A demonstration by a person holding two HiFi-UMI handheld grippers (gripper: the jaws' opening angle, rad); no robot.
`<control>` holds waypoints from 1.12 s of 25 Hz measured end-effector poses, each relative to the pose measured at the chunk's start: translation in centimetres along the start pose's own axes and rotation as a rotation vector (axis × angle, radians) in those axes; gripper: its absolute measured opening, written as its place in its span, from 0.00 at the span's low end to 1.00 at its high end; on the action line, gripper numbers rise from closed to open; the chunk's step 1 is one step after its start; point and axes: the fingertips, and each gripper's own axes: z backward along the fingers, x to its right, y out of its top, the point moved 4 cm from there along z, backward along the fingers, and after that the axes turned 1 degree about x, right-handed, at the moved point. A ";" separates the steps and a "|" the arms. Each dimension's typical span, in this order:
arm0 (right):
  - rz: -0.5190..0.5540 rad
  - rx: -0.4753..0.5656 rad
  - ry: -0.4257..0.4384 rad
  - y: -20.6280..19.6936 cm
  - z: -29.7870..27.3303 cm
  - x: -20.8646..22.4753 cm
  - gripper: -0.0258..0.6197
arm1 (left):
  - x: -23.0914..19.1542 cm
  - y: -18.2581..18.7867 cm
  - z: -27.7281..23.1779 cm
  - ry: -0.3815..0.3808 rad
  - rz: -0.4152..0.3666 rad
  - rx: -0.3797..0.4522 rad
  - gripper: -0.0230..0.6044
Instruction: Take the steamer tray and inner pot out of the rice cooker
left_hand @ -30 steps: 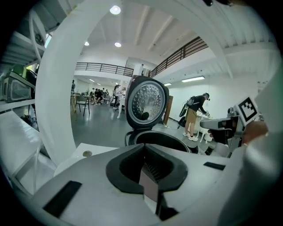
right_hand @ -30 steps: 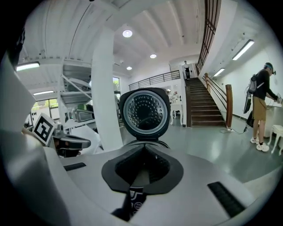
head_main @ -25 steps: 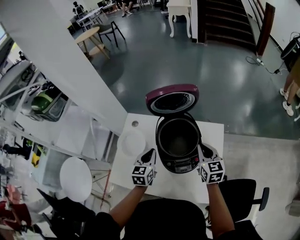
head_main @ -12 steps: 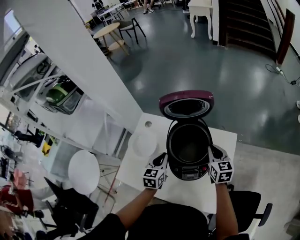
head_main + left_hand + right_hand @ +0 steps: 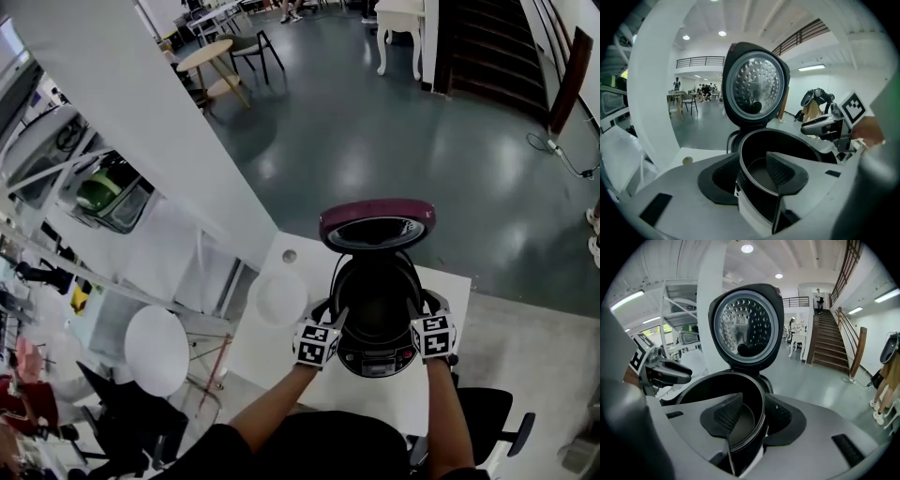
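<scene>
- Straddling the left rim of the inner pot (image 5: 380, 295), the left gripper (image 5: 330, 317) has its jaws apart: one pad inside the pot, one outside, with a gap on both sides of the rim and no clamp visible.
- Left gripper view: the pot rim (image 5: 787, 138) runs between the two pads of the left gripper (image 5: 754, 173).
- The right gripper (image 5: 422, 307) does the same on the right rim, jaws apart, with the rim between them and nothing gripped.
- Right gripper view: the inner pad sits inside the pot (image 5: 708, 385) and the outer pad outside the wall; right gripper (image 5: 750, 416).
- The inner pot sits seated in the rice cooker (image 5: 375, 349), and its inside looks dark and bare.
- The lid (image 5: 377, 223) is up and tilted back, with its perforated metal plate facing both cameras (image 5: 752, 86) (image 5: 745, 329).
- The cooker stands on the white table (image 5: 272, 356).
- A white round tray (image 5: 281, 298) lies flat on the table just left of the cooker, apart from both grippers.
</scene>
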 end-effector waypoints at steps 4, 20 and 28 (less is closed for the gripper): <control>0.050 -0.100 -0.003 -0.8 -2.4 0.0 0.26 | -0.8 -0.1 -2.0 0.026 -0.046 -0.064 0.32; 0.340 -0.284 -0.083 -2.0 -5.9 -0.1 0.26 | -1.4 -0.4 -5.2 0.061 -0.224 -0.137 0.28; 0.411 -0.272 -0.146 -2.1 -6.0 0.2 0.20 | -1.7 0.1 -6.1 0.107 -0.253 -0.146 0.24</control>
